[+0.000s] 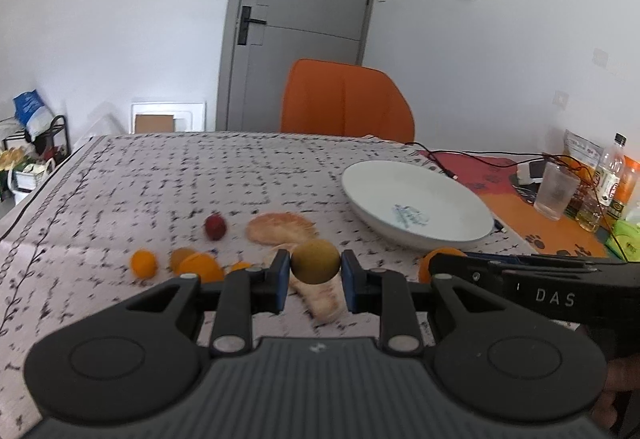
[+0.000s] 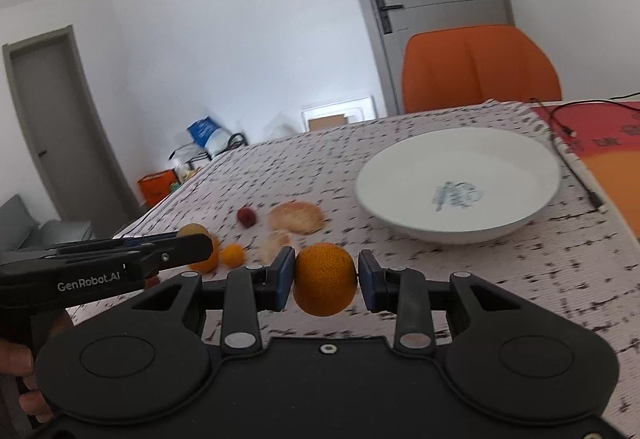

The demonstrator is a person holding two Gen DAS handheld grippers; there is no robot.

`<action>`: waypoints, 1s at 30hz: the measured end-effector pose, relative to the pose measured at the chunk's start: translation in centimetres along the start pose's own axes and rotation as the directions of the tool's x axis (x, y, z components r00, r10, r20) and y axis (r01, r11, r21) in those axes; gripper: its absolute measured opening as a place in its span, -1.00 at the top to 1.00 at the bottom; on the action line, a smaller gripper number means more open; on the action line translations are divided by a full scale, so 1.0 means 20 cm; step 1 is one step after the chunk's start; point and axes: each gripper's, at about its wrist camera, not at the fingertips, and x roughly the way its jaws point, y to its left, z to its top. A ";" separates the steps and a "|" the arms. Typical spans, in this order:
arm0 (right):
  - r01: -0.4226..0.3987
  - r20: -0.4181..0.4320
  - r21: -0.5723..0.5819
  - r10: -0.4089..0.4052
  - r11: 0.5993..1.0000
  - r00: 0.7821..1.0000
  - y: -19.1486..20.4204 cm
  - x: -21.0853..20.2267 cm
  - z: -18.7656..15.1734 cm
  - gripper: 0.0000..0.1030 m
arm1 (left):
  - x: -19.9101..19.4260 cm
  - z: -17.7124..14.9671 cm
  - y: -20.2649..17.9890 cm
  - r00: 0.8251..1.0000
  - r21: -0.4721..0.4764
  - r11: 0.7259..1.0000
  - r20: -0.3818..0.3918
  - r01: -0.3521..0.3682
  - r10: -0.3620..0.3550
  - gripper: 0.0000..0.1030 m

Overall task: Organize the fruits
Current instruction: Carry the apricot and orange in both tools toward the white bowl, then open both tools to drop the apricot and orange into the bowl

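On the patterned tablecloth [image 1: 160,175]: a white glazed plate [image 1: 416,207], shallow, is seen with no fruit in it. A round greenish-brown fruit [image 1: 315,262] is clamped by the left gripper [image 1: 315,275]; a dimpled orange [image 2: 325,279] is pinched in the right gripper [image 2: 325,279], both clear of the cloth. Left to be sorted: a small red fruit [image 1: 215,226], further small oranges [image 1: 144,263], and pale peel-like pieces [image 1: 280,227]. Sorting is judged barely begun.

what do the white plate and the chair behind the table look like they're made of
White plate: probably glazed ceramic, given its smooth glossy white surface, soft reflections and a blue print in the middle. Orange chair: looks upholstered in matte orange leather or faux leather, padded, with a stitched centre seam; the blur leaves the exact covering open.
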 end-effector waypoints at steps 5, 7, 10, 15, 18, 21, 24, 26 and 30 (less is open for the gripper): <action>0.019 0.021 0.023 -0.020 1.000 1.000 -0.08 -0.01 0.02 0.37 | 0.06 0.03 -0.07 1.000 0.029 1.000 -0.001 0.012 -0.012 0.50; 0.030 0.028 0.033 -0.031 0.999 0.999 -0.11 -0.02 0.02 0.37 | 0.08 0.04 -0.10 1.000 0.041 0.999 -0.002 0.019 -0.019 0.50; 0.041 0.041 0.046 -0.043 0.998 0.998 -0.15 -0.02 0.03 0.37 | 0.12 0.06 -0.13 1.000 0.052 0.998 -0.004 0.028 -0.028 0.50; 0.054 0.061 0.051 -0.057 0.997 0.997 -0.20 -0.03 0.05 0.37 | 0.20 0.09 -0.18 0.999 0.066 0.997 -0.011 0.040 -0.040 0.50; 0.059 0.070 0.062 -0.064 0.996 0.996 -0.23 -0.04 0.06 0.37 | 0.25 0.10 -0.21 0.999 0.071 0.996 -0.020 0.051 -0.049 0.50; 0.062 0.077 0.065 -0.067 0.996 0.995 -0.26 -0.03 0.07 0.37 | 0.29 0.12 -0.24 0.998 0.077 0.995 -0.026 0.059 -0.057 0.50; 0.061 0.082 0.067 -0.066 0.996 0.994 -0.28 -0.01 0.08 0.37 | 0.34 0.14 -0.26 0.998 0.085 0.994 -0.030 0.063 -0.061 0.50; 0.064 0.083 0.073 -0.070 0.995 0.994 -0.29 0.00 0.09 0.37 | 0.37 0.15 -0.28 0.997 0.087 0.994 -0.036 0.069 -0.066 0.50; 0.070 0.085 0.090 -0.078 0.993 0.993 -0.34 0.02 0.10 0.37 | 0.43 0.17 -0.31 0.996 0.100 0.992 -0.047 0.080 -0.076 0.50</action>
